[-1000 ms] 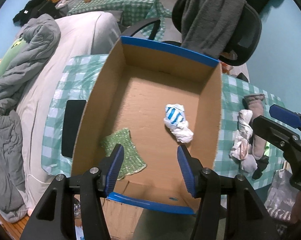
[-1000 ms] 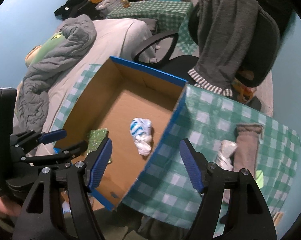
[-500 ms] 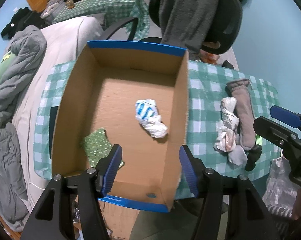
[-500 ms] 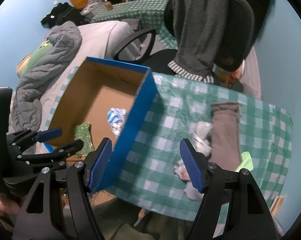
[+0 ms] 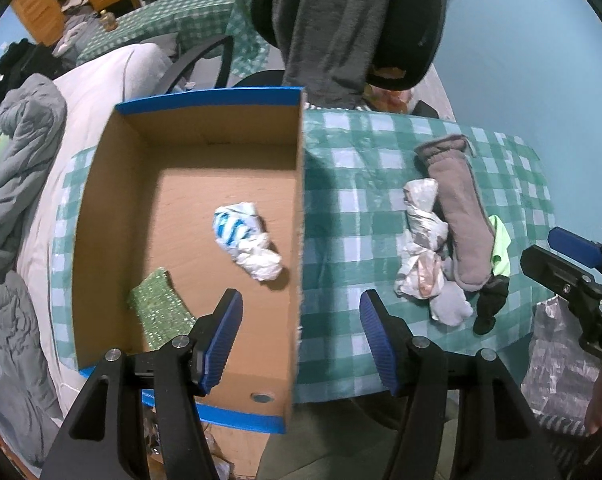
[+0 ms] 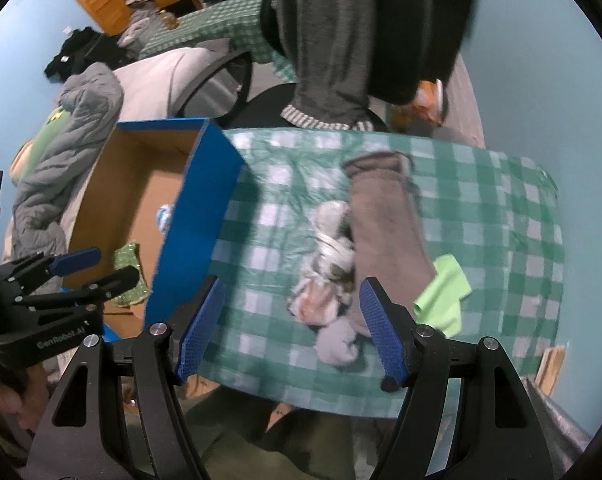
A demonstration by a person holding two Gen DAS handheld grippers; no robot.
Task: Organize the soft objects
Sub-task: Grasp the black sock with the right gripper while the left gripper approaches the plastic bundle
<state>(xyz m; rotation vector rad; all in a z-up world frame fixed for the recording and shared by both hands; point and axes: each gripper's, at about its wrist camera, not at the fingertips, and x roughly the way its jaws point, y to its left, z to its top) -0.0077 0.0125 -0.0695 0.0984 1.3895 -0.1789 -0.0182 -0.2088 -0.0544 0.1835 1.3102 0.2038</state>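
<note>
A blue-edged cardboard box (image 5: 189,140) (image 6: 197,216) stands on the checkered table (image 5: 353,184) (image 6: 501,208). It holds a white-and-blue bundle (image 5: 245,246) and a green knit cloth (image 5: 159,304). A pile of soft things lies right of the box: a grey-brown sock (image 5: 463,216) (image 6: 385,224), a white crumpled cloth (image 5: 421,248) (image 6: 329,264), a lime cloth (image 6: 445,298) and a black piece (image 5: 491,300). My left gripper (image 5: 301,340) is open and empty over the box's right wall. My right gripper (image 6: 291,330) is open and empty above the pile's near edge.
An office chair draped with a grey garment (image 5: 341,28) stands behind the table. A bed with grey bedding (image 5: 17,184) lies on the left. A second checkered table (image 5: 181,20) is at the back. A plastic bag (image 5: 557,352) hangs at the table's right.
Both grippers have moved to the right. The pile of soft things has come nearer the middle of both views. Both grippers stay open and empty.
</note>
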